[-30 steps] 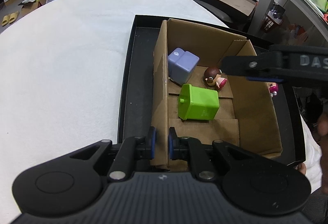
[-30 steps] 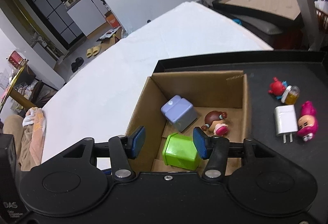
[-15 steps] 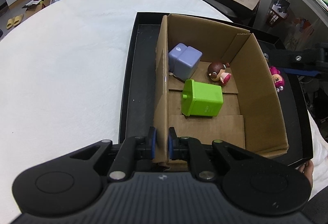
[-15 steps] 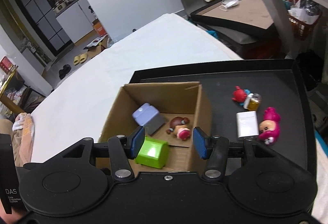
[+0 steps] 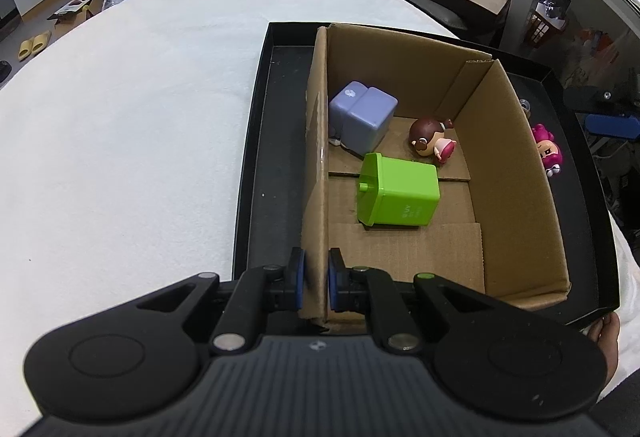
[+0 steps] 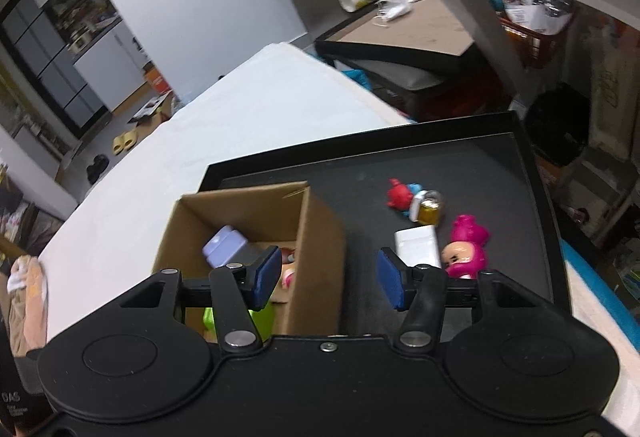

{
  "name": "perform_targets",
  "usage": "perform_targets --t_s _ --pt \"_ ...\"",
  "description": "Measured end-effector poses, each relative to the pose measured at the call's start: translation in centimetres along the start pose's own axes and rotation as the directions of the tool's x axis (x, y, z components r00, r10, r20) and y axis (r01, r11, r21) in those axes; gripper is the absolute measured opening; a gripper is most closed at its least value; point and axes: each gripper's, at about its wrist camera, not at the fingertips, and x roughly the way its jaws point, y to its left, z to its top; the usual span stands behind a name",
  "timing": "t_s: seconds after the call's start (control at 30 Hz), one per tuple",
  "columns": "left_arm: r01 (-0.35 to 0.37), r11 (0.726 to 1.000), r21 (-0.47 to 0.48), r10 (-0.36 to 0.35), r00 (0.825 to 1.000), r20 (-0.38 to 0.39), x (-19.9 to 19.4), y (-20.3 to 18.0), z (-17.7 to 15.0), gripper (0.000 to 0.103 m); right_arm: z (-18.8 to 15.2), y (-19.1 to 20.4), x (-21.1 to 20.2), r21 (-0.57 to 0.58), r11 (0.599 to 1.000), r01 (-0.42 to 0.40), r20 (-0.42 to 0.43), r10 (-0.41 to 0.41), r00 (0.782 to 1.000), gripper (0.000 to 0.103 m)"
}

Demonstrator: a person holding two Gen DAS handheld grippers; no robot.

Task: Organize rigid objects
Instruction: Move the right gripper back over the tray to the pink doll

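My left gripper (image 5: 314, 279) is shut on the near left wall of the cardboard box (image 5: 516, 173), which stands in a black tray (image 5: 276, 165). In the box lie a green toy bin (image 5: 396, 195), a lavender cube (image 5: 362, 121) and a brown-haired doll (image 5: 430, 141). My right gripper (image 6: 328, 279) is open and empty above the box's right wall (image 6: 320, 249). On the tray (image 6: 488, 165) to the right lie a white charger (image 6: 416, 245), a pink doll (image 6: 466, 249), a red figure (image 6: 400, 195) and a small yellow jar (image 6: 428, 207).
The tray rests on a white padded table (image 5: 140, 117). A low brown table (image 6: 432, 25) with a cup and a mask stands behind. A grey desk leg (image 6: 468, 13) and cluttered shelves are at the right. A hand (image 5: 604, 329) shows at the tray's near right corner.
My right gripper has swung right, from over the box interior to over its right wall, and left the left wrist view's centre. My left gripper has kept its hold on the box wall.
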Motion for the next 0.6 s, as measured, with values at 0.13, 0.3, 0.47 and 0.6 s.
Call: perform_targets --t_s 0.13,0.3,0.47,0.6 --pt "0.003 1.0 0.0 -0.003 1.0 0.0 0.0 0.1 0.0 0.011 0.4 -2.1 0.3 0.056 0.998 0.025 0.0 -0.025 1.0 0.055" --pt "0.004 1.0 -0.002 -0.004 1.0 0.001 0.0 0.1 0.0 0.011 1.0 -4.6 0.7 0.135 0.99 0.046 0.006 -0.047 0.999 0.055" --pt "0.014 1.0 -0.003 -0.014 1.0 0.0 -0.1 0.3 -0.1 0.011 1.0 -6.8 1.6 0.212 0.975 0.06 -0.001 -0.061 0.998 0.055" --pt "0.022 1.0 -0.005 -0.022 1.0 0.001 -0.2 0.4 -0.1 0.011 0.9 -8.0 2.6 0.264 0.961 0.077 -0.017 -0.075 0.997 0.055"
